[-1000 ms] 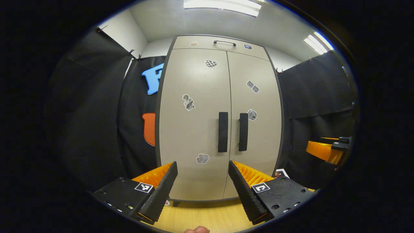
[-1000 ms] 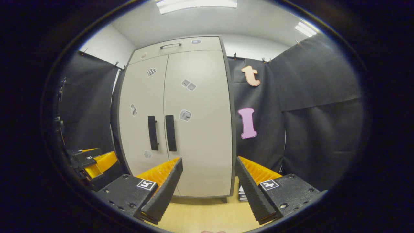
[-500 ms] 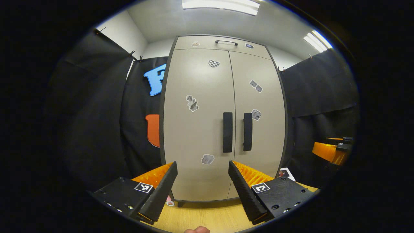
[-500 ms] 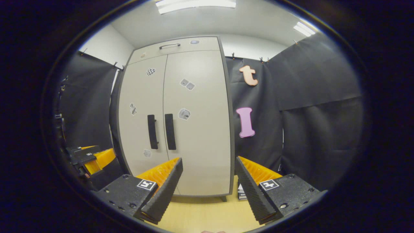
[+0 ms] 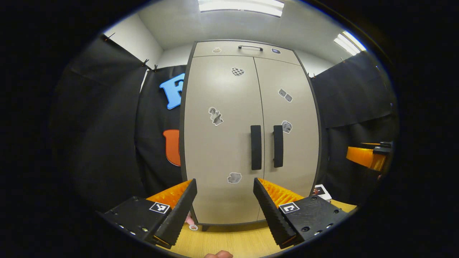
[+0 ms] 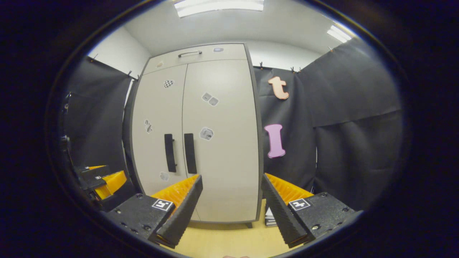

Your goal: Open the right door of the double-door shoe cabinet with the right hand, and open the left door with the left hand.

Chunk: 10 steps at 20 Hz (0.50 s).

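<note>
Shoe cabinet upright on the floor, both doors closed, front facing both grippers

Door handles run vertically beside the centre seam; left gripper and right gripper held wide apart-jawed, empty, well short of it

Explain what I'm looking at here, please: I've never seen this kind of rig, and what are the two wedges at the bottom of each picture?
No robot here: a person holds a two-finger claw in each hand, with a fisheye camera on each. The wedges are that claw's own fingers. The left gripper view shows the left claw, open and holding nothing; the right gripper view shows the right claw, also open and holding nothing. Both face a shoe cabinet standing on a wooden floor, both doors shut, with two dark handles at the middle.
</note>
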Tool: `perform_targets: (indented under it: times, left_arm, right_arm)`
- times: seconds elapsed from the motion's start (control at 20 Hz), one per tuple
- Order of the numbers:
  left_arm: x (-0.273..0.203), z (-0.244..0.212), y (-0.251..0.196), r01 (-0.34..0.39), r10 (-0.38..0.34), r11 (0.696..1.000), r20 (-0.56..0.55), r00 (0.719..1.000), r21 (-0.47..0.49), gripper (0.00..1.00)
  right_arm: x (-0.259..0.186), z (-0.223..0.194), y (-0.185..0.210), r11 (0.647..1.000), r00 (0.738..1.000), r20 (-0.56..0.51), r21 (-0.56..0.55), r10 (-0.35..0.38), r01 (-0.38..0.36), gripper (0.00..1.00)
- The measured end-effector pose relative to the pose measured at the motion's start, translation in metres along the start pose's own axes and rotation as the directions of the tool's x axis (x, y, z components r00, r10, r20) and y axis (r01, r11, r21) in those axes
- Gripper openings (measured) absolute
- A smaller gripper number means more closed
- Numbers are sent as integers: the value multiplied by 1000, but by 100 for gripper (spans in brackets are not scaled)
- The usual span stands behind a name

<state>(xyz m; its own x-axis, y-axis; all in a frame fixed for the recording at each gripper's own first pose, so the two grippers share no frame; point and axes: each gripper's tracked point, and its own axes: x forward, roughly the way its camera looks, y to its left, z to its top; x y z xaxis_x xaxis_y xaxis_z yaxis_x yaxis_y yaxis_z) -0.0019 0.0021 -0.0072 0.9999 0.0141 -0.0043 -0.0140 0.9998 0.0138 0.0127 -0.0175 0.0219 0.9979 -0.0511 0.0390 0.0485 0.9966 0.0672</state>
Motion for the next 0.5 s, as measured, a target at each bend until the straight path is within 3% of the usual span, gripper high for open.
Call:
perform_targets:
  times: [0.2,0.5]
  left_arm:
    - [-5,-2,4,-13,13,1000,-14,1000,13,95]
    - [-48,-30,18,-51,53,998,-44,998,48,94]
  right_arm:
    - [50,13,31,996,996,-3,37,85,-85,100]
    - [135,16,75,991,990,-46,8,132,-132,100]
